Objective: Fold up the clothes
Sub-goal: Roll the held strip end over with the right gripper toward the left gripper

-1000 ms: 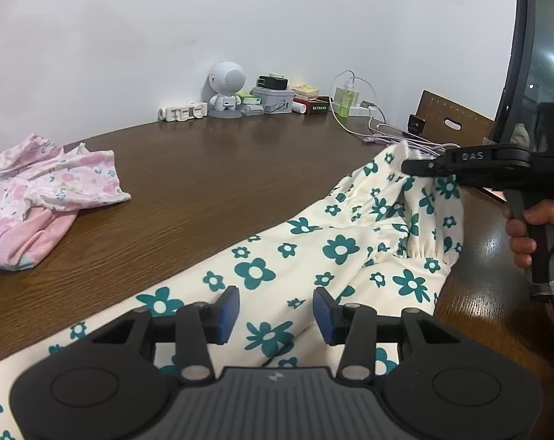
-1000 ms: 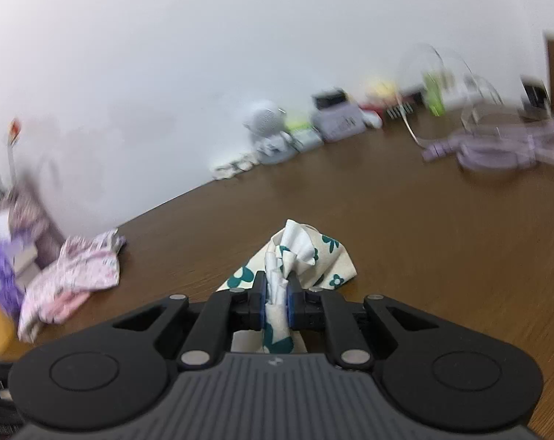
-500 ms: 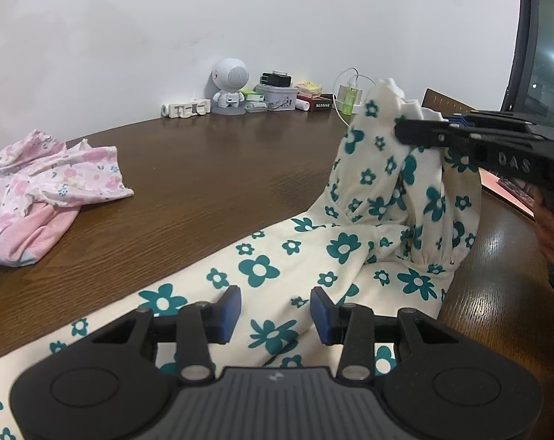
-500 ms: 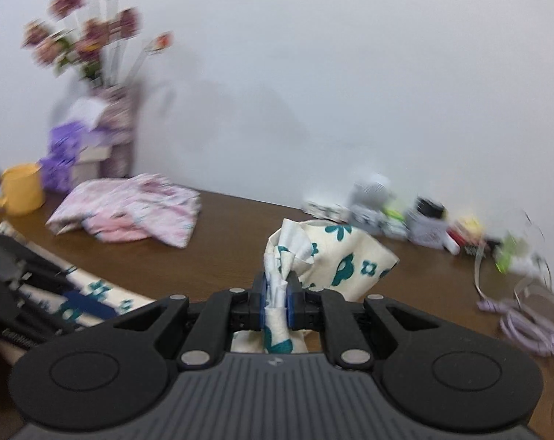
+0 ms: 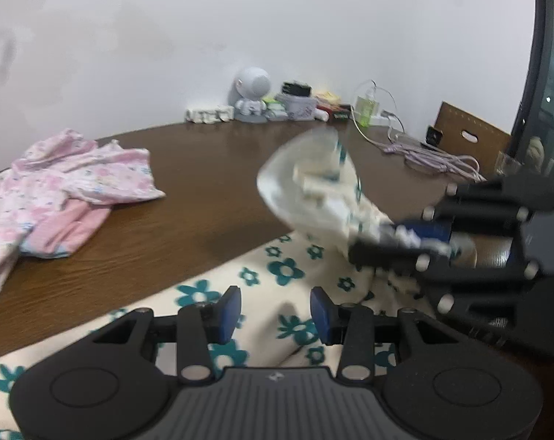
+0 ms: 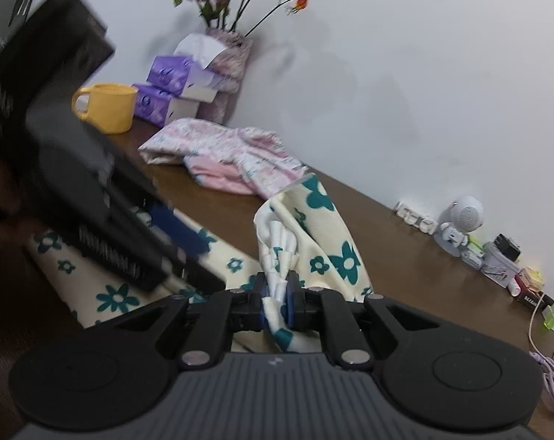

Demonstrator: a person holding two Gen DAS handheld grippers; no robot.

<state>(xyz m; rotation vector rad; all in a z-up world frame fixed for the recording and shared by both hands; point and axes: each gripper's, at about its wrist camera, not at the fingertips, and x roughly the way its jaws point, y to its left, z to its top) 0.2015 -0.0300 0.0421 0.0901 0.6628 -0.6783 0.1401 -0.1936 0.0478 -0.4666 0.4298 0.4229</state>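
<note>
**A:** What does the scene show at this moment?

**B:** A cream garment with teal flowers (image 5: 277,275) lies along the near side of a dark wooden desk (image 5: 211,198). The right claw (image 6: 277,302) is clamped on a bunched end of it. A second ago that end sat low at the far right of the cloth. Now it is lifted and carried across above the spread part, in front of the left claw (image 5: 275,315).

**A:** And the left claw?

**B:** Its blue pads stand apart just above the flat fabric, gripping nothing. It has barely moved.

**A:** What does the change mean for the folding?

**B:** I judge the first fold is under way: one end is being brought over the rest, but it is not yet laid down. The raised cloth is blurred, so I cannot tell how neatly it hangs.

**A:** What else is nearby?

**B:** A crumpled pink garment (image 5: 68,190) rests on the desk well apart to the left. Along the wall are a small white robot figure (image 5: 253,93), cables (image 5: 434,157), a yellow mug (image 6: 108,108), purple tissue boxes (image 6: 167,88) and a vase of flowers (image 6: 227,62).

**A:** Does anything stand in the way?

**B:** The two claws are near each other, so the right one may crowd the left as the fold lands.
</note>
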